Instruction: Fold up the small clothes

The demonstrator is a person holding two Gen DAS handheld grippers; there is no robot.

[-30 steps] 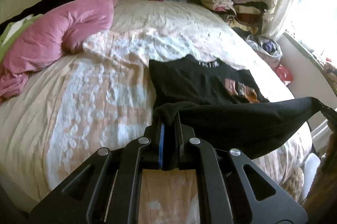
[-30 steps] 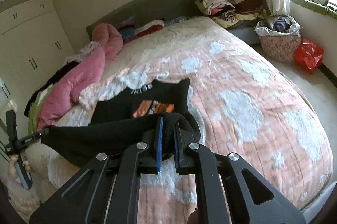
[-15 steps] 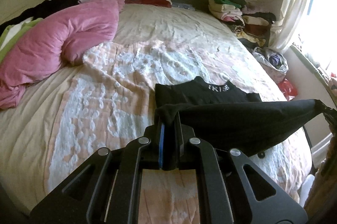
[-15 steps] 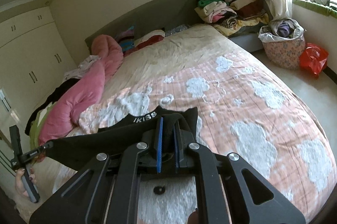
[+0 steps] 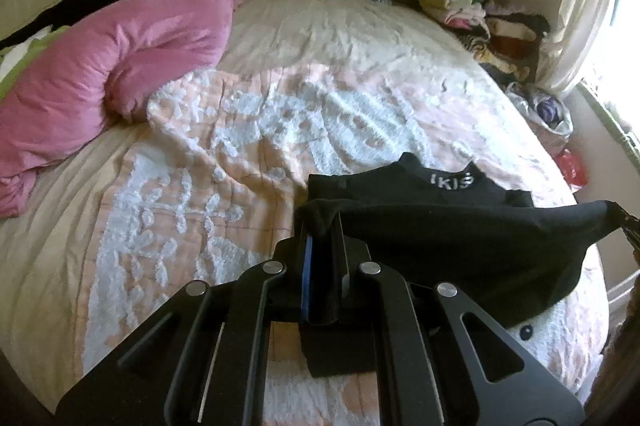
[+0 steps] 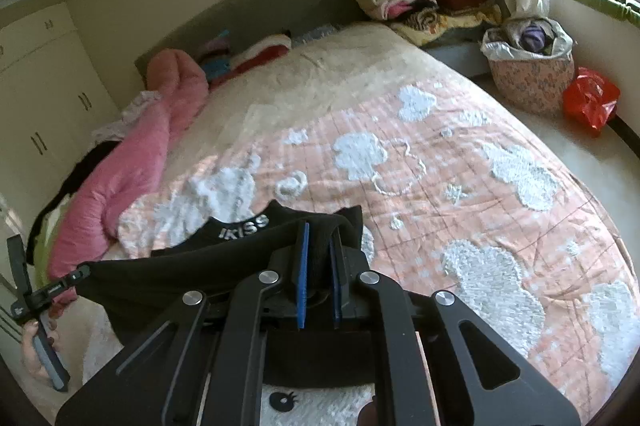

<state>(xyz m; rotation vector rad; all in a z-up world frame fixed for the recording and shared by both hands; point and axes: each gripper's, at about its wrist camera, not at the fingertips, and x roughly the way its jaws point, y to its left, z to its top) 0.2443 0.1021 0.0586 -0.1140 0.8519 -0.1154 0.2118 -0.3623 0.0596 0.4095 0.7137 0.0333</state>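
A black T-shirt [image 5: 460, 238] lies on the pink-and-white quilted bed [image 5: 240, 153]. Its lifted edge is stretched taut between my two grippers. My left gripper [image 5: 322, 226] is shut on one bunched corner of that edge. My right gripper [image 6: 320, 230] is shut on the other corner. The raised fold hangs over the rest of the shirt, so only the collar with white lettering [image 6: 244, 226] shows beyond it. In the right wrist view the left gripper [image 6: 80, 272] appears at the far left, with a hand [image 6: 36, 354] below it.
A pink duvet [image 5: 120, 65] lies bunched along the bed's left side. Stacks of folded clothes [image 5: 472, 9] sit at the far right corner by the curtain. A lined basket [image 6: 528, 73] and a red bag [image 6: 590, 101] stand on the floor to the right.
Both grippers have carried the held edge forward over the shirt toward the headboard. The orange print on the front is now covered; only the collar shows.
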